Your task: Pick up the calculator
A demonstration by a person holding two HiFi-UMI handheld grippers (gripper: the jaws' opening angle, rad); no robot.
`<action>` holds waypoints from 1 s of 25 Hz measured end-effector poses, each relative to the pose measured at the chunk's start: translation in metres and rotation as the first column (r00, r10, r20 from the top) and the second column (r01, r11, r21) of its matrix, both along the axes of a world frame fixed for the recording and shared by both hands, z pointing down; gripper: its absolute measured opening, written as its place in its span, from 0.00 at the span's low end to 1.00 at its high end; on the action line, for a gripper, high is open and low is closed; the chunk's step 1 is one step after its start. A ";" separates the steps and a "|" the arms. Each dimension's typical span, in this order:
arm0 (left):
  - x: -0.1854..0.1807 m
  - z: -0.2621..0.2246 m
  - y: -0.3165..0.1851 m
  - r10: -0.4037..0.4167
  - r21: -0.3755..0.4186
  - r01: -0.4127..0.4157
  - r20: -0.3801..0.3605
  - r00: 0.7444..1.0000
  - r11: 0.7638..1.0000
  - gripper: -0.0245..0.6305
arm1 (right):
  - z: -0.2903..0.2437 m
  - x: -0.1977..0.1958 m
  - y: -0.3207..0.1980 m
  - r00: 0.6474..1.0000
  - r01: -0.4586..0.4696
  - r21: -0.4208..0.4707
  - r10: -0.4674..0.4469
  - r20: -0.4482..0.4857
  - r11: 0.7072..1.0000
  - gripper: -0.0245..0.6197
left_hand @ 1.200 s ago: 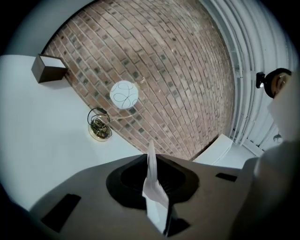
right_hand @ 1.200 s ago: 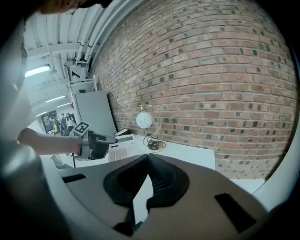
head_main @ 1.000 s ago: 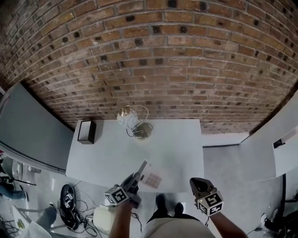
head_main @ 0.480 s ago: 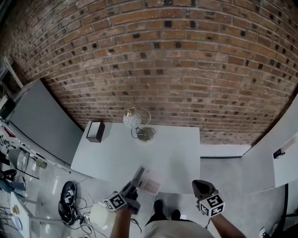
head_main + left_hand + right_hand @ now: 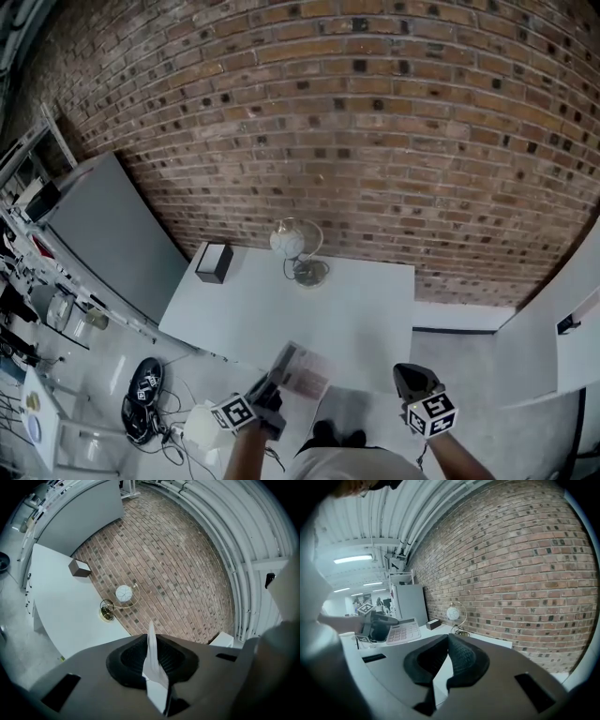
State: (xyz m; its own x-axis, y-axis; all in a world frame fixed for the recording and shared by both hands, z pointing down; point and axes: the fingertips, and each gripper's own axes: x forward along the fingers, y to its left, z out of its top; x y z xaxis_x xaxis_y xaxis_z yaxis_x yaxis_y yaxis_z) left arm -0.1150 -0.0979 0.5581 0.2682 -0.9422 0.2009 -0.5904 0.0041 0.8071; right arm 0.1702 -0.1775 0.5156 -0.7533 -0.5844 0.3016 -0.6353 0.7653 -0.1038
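A small black box (image 5: 214, 262) sits at the far left corner of the white bench (image 5: 234, 314). My left gripper (image 5: 278, 368) has its fingers (image 5: 129, 660) squeezed on the calculator (image 5: 303, 377) and holds it up off the bench, above the near edge. A white globe (image 5: 294, 246) stands at the back by the brick wall (image 5: 375, 141). My right gripper (image 5: 410, 378) is empty, with its fingers (image 5: 465, 660) pressed together.

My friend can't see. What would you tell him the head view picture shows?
The left gripper holds a calculator over the near edge of a white table. The right gripper is shut and empty. A globe and black box sit by the brick wall.
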 end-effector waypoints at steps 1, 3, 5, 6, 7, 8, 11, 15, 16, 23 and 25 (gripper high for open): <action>0.000 -0.002 0.002 0.002 0.016 -0.001 -0.013 1.000 1.000 0.14 | -0.001 -0.002 0.002 1.000 0.001 0.004 -0.001 0.001 1.000 0.06; -0.005 -0.005 0.008 0.000 0.026 0.000 -0.011 1.000 1.000 0.14 | -0.004 -0.005 0.005 1.000 -0.001 0.012 0.001 0.002 1.000 0.06; -0.010 -0.008 0.014 -0.001 0.026 0.002 -0.009 1.000 1.000 0.14 | -0.008 -0.009 0.009 1.000 -0.006 0.018 0.006 0.003 1.000 0.06; -0.011 -0.010 0.015 0.005 0.043 -0.003 -0.028 1.000 0.999 0.14 | -0.009 -0.011 0.011 1.000 -0.009 0.022 0.009 0.004 1.000 0.05; -0.012 -0.012 0.016 0.012 0.061 -0.009 -0.044 0.999 0.998 0.14 | -0.011 -0.012 0.013 1.000 -0.012 0.026 0.012 0.005 1.000 0.06; -0.014 -0.015 0.016 0.017 0.074 -0.013 -0.049 0.999 0.997 0.14 | -0.012 -0.014 0.015 1.000 -0.017 0.031 0.016 0.005 0.999 0.05; -0.023 -0.021 0.019 0.021 0.081 -0.019 -0.031 0.999 0.997 0.14 | -0.016 -0.020 0.019 0.999 -0.034 0.033 0.034 0.005 0.999 0.06; -0.035 -0.027 0.026 0.025 0.075 -0.023 -0.025 0.999 0.997 0.14 | -0.024 -0.027 0.029 0.999 -0.050 0.041 0.050 0.003 0.998 0.05; -0.037 -0.028 0.026 0.028 0.080 -0.026 -0.025 0.999 0.996 0.14 | -0.025 -0.029 0.031 0.999 -0.051 0.047 0.051 0.003 0.998 0.05; -0.054 -0.031 0.027 0.034 0.061 -0.035 0.014 0.999 0.998 0.14 | -0.028 -0.042 0.040 0.999 -0.043 0.080 0.045 -0.014 0.996 0.05; -0.057 -0.032 0.026 0.038 0.061 -0.039 0.017 0.999 0.997 0.14 | -0.031 -0.046 0.041 0.999 -0.045 0.084 0.046 -0.012 0.995 0.05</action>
